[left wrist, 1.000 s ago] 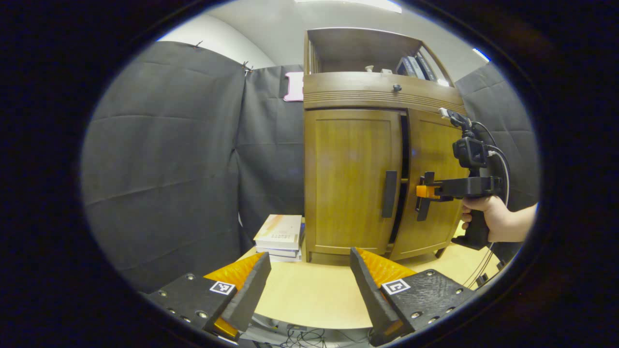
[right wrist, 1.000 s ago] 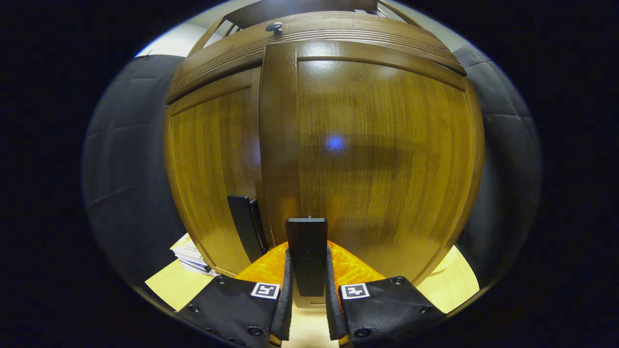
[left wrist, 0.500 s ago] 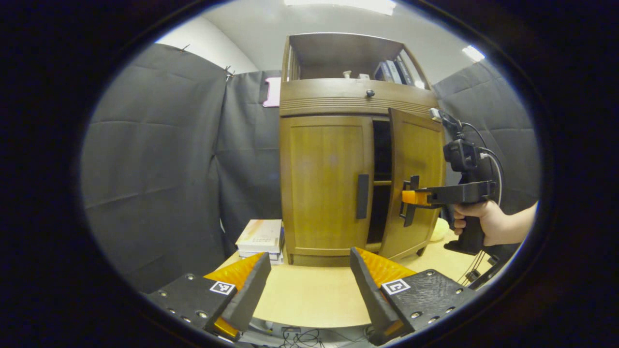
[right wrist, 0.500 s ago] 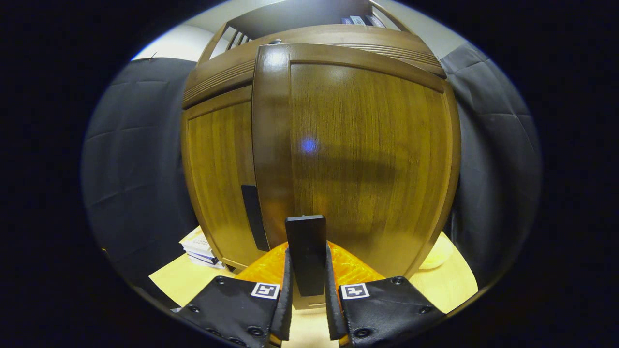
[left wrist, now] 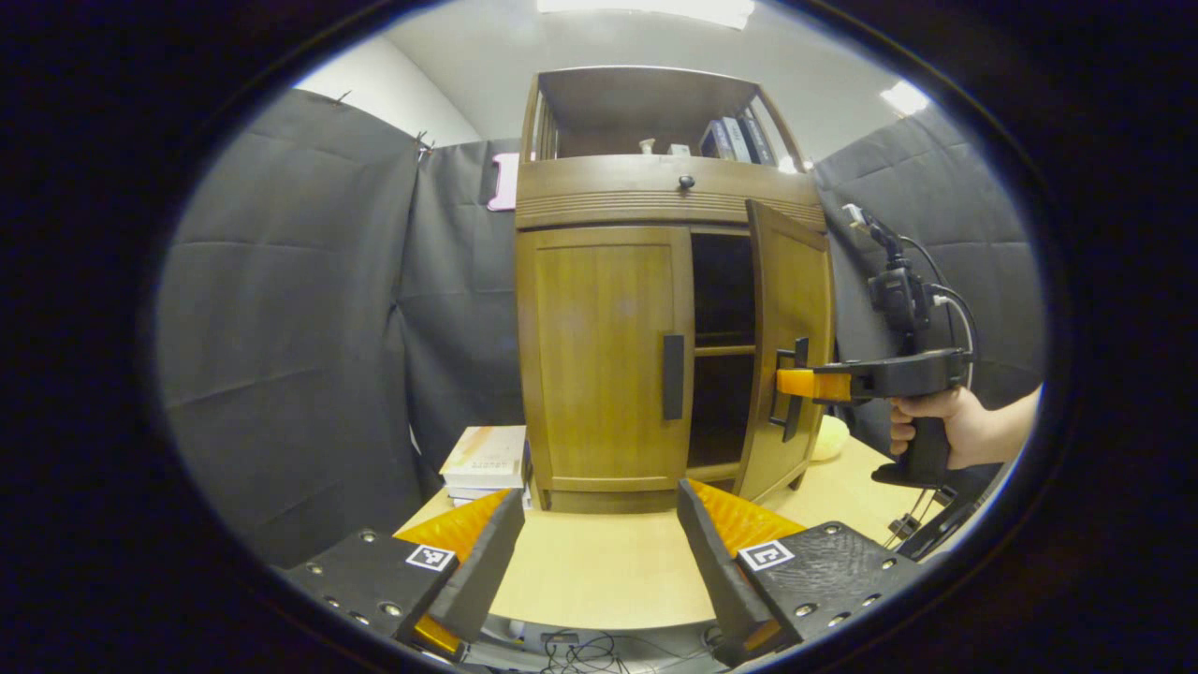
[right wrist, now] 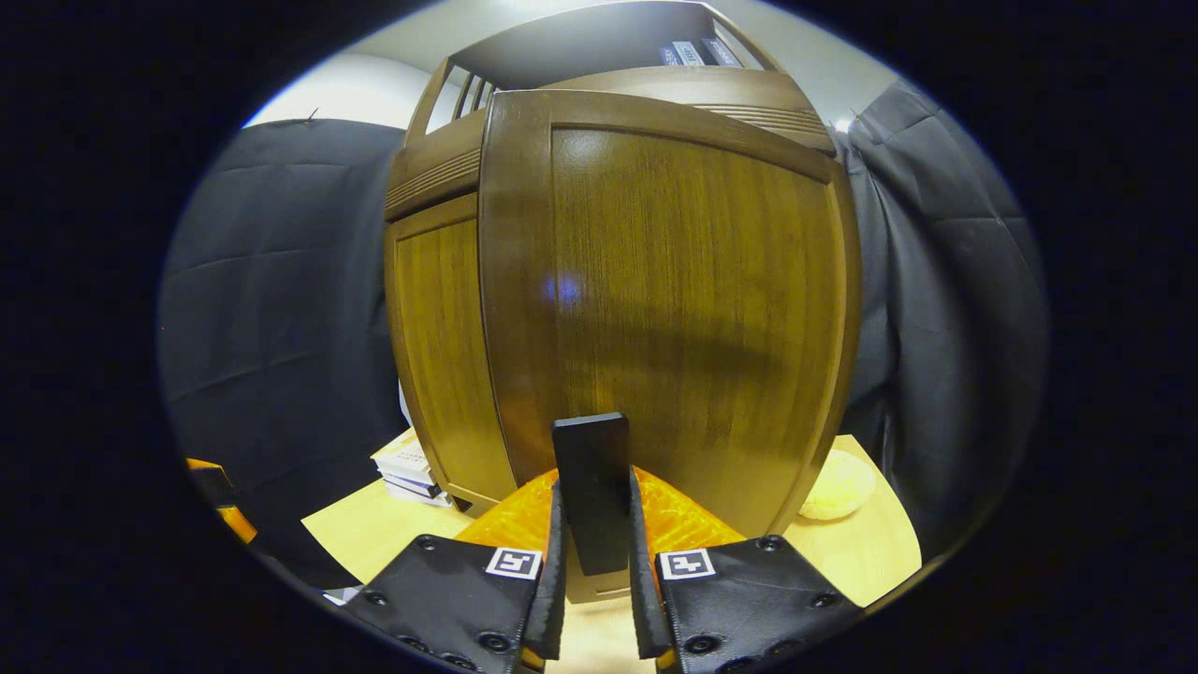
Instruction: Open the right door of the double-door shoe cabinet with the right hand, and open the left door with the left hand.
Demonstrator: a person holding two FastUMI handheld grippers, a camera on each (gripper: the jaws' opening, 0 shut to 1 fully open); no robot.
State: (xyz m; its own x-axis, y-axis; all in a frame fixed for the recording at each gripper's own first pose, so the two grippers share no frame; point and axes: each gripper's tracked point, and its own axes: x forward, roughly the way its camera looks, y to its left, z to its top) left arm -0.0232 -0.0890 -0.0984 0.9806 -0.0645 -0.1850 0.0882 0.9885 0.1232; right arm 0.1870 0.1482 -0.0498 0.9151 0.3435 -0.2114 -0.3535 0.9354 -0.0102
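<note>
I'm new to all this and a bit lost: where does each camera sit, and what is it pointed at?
Left gripper view: rides the left tongs, held back over the table, facing the cabinet's closed left door; its own open fingers show.
Right gripper view: rides the right tongs, close against the right door; fingers clamp the handle.
Shared: both doors, book stack.

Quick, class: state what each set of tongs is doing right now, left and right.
Left tongs: open, holding nothing, back from the cabinet.
Right tongs: closed on the right door's handle, door partly open.
</note>
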